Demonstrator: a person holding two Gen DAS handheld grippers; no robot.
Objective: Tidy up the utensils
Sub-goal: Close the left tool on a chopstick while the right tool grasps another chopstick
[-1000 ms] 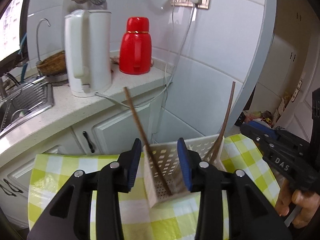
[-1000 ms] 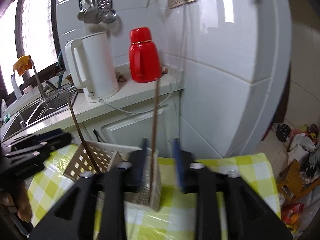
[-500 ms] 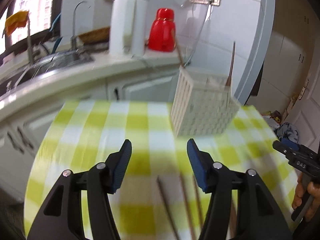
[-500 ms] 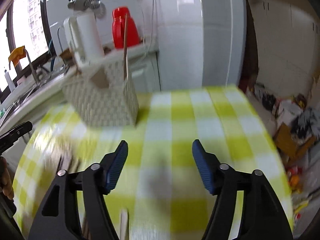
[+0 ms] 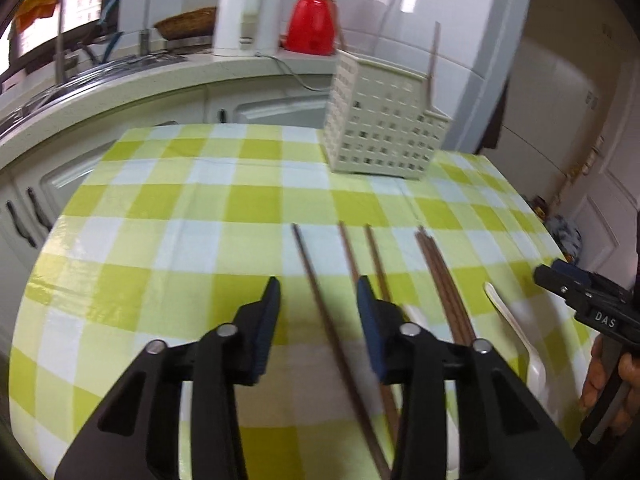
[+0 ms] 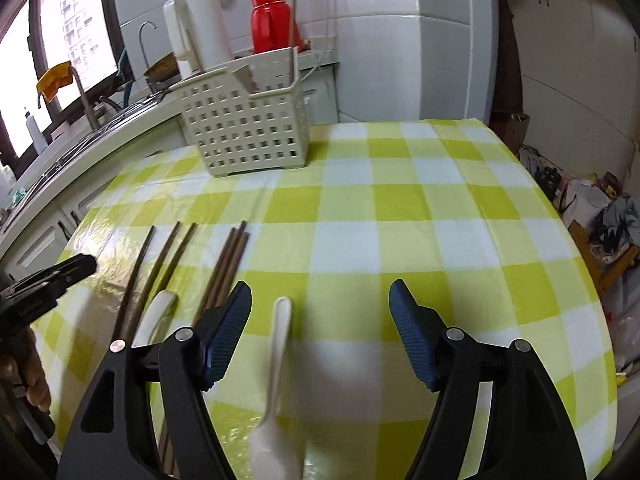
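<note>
While several brown chopsticks (image 5: 362, 268) lie loose on the checked desk (image 5: 168, 216), two more stand upright in the perforated cream basket (image 5: 384, 128) at 12 o'clock, far side of the desk. One loose chopstick (image 5: 320, 292) runs between the blue pads of the left tool (image 5: 318, 304); contact unclear, blurred. Left tool: jaws apart, holding nothing. A tight bundle of chopsticks (image 5: 444, 280) sits at its 2 o'clock, and a white spoon (image 5: 516, 332) lies further right.

Right tool (image 6: 320, 308): jaws wide apart, empty, low over the desk. That same white spoon (image 6: 276, 364) lies between its fingers, nearer the left pad, bowl toward the camera; touching or not, cannot tell. A second white spoon (image 6: 154, 316) lies at 9 o'clock among the chopsticks (image 6: 230, 264). Basket (image 6: 244, 128) at 11 o'clock, well apart from the right tool.

Behind, on the counter: red thermos (image 6: 272, 20), white kettle (image 6: 196, 36).
</note>
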